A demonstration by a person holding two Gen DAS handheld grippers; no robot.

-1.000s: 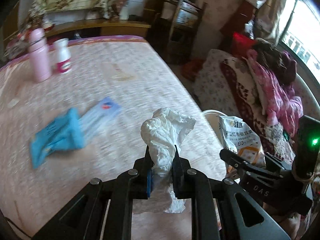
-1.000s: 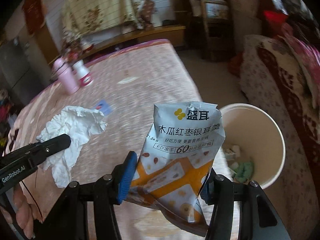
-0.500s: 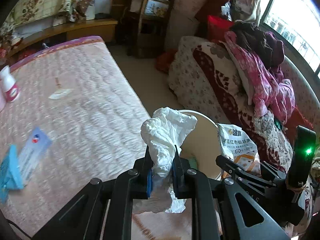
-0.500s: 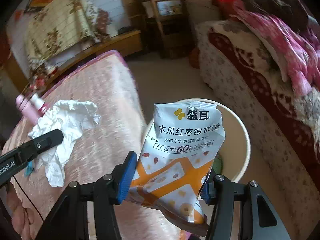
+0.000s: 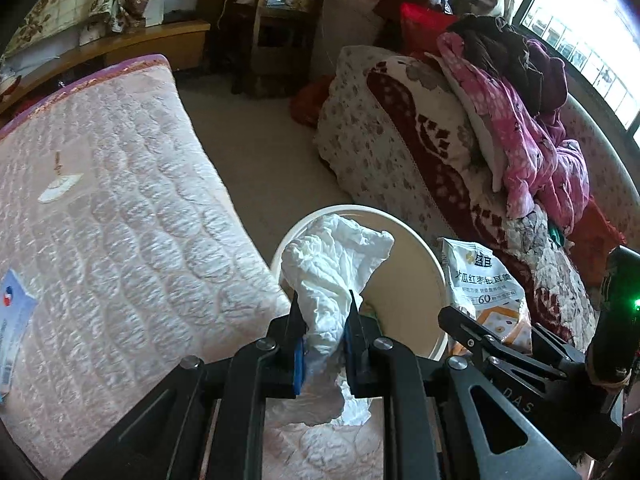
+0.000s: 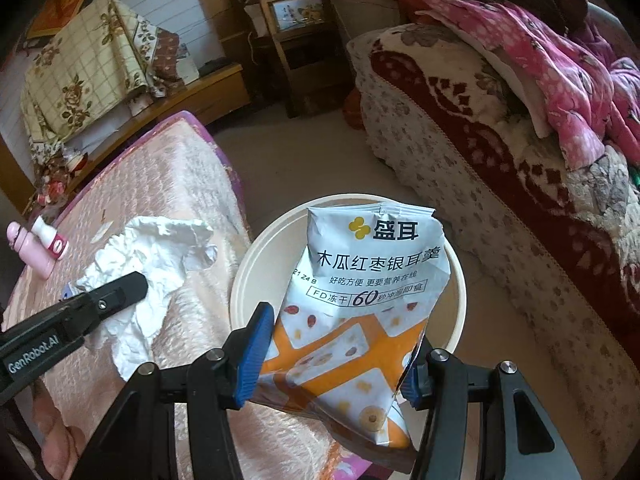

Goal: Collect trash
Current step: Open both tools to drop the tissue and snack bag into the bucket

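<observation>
My left gripper (image 5: 323, 306) is shut on a crumpled white tissue (image 5: 334, 264), held at the near left rim of a round cream trash bin (image 5: 434, 264) on the floor. The same tissue (image 6: 160, 256) hangs over the mattress edge in the right wrist view. My right gripper (image 6: 340, 328) is shut on a white and orange snack bag (image 6: 360, 300), which hangs above the open trash bin (image 6: 248, 276). That snack bag (image 5: 486, 292) also shows right of the bin in the left wrist view.
A pink quilted mattress (image 5: 120, 220) lies to the left with a blue-white packet (image 5: 12, 316) on it. A pink bottle (image 6: 34, 254) and a white bottle (image 6: 50, 238) stand farther back. A sofa (image 6: 500, 160) heaped with pink bedding borders the right.
Both grippers have swung right from over the mattress to the trash bin, each still gripping its item. The bin now lies directly under the snack bag and beside the tissue.
</observation>
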